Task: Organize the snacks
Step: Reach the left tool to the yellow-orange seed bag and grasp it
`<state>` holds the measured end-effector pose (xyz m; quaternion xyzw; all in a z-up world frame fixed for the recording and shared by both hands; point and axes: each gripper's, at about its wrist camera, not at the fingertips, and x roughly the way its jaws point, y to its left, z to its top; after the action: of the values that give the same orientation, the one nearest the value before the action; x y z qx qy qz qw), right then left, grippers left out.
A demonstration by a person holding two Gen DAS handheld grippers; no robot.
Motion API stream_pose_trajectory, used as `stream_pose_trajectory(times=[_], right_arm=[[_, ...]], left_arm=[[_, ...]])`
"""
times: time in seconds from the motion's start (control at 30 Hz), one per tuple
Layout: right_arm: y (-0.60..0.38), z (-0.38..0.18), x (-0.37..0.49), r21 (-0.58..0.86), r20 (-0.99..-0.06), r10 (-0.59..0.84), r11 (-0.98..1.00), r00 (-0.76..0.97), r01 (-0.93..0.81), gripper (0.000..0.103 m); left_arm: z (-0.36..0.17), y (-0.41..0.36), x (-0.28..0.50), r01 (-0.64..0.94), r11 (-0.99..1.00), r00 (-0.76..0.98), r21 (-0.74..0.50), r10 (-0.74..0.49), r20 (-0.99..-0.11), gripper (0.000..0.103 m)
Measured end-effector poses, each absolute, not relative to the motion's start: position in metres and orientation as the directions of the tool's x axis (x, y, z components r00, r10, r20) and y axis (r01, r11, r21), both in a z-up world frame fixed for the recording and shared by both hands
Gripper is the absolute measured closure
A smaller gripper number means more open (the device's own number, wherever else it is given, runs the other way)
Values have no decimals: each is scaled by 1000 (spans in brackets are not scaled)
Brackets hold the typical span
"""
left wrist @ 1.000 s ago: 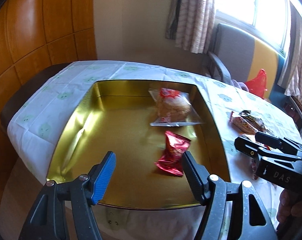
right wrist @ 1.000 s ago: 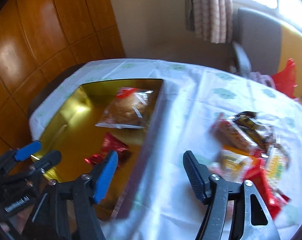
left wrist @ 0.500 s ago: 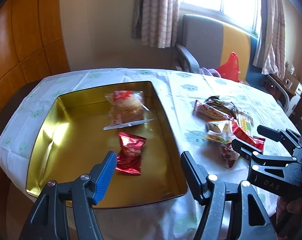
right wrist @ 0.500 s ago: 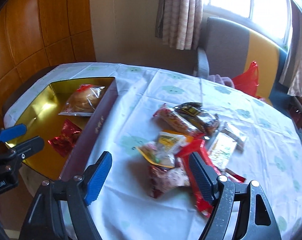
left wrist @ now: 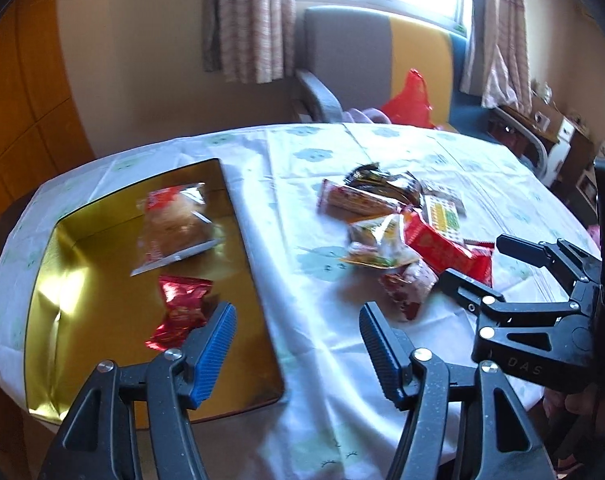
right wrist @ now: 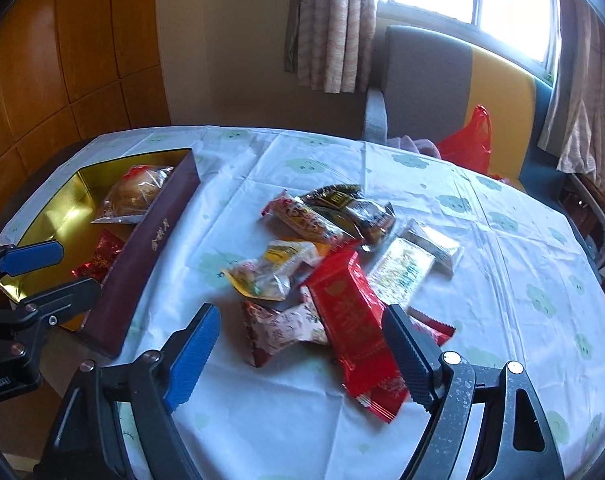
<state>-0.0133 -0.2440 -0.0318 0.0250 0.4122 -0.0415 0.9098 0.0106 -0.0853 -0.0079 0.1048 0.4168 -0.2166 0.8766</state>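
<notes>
the gold box (right wrist: 42, 220) sits at the counter's (right wrist: 502, 280) left end, holding a bread packet (right wrist: 136, 194) and a small red packet (right wrist: 100, 258). right of the box lies the snack pile (right wrist: 342, 264). the right hand-held gripper (right wrist: 302, 344) hangs released over the pile's near edge, having just widened; the left hand-held gripper (left wrist: 298, 340), released and empty, has just narrowed beside the box's right wall.

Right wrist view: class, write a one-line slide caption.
Open right gripper above loose snacks beside a gold-lined box.
</notes>
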Motion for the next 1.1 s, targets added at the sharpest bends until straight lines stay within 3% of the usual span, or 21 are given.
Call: stream_pose_trajectory(times=[0.3,0.57,0.7,0.83,1.0,1.03,1.1], right_arm=[[-310,-59,-55,31,-793,-147,959,591,281,19],[-347,-74,-81,60,-810,-177,924,560,379,19],[-346,-76,-80,71,-810,-165,925,563,372,19],[-344,-79,-78,78,-809,-153,929,567,361,19],[-344,-86,-77,88,-819,-138,929,558,359,18],[-344,-87,-77,88,-821,-136,930,555,358,18],[-344,-91,-78,89,-827,-132,929,547,358,18]], left_arm=[[-28,-122,15,570,821,444,-34,-342,-828,55],[-45,-154,32,532,839,356,-118,-348,-867,57],[-36,-167,49,534,842,410,-77,-337,-848,49],[-40,-183,83,525,844,368,-112,-344,-864,41],[-73,-206,121,526,841,290,-124,-315,-904,39],[-82,-208,126,520,842,262,-141,-315,-912,50],[-89,-209,128,513,848,274,-131,-306,-912,56]])
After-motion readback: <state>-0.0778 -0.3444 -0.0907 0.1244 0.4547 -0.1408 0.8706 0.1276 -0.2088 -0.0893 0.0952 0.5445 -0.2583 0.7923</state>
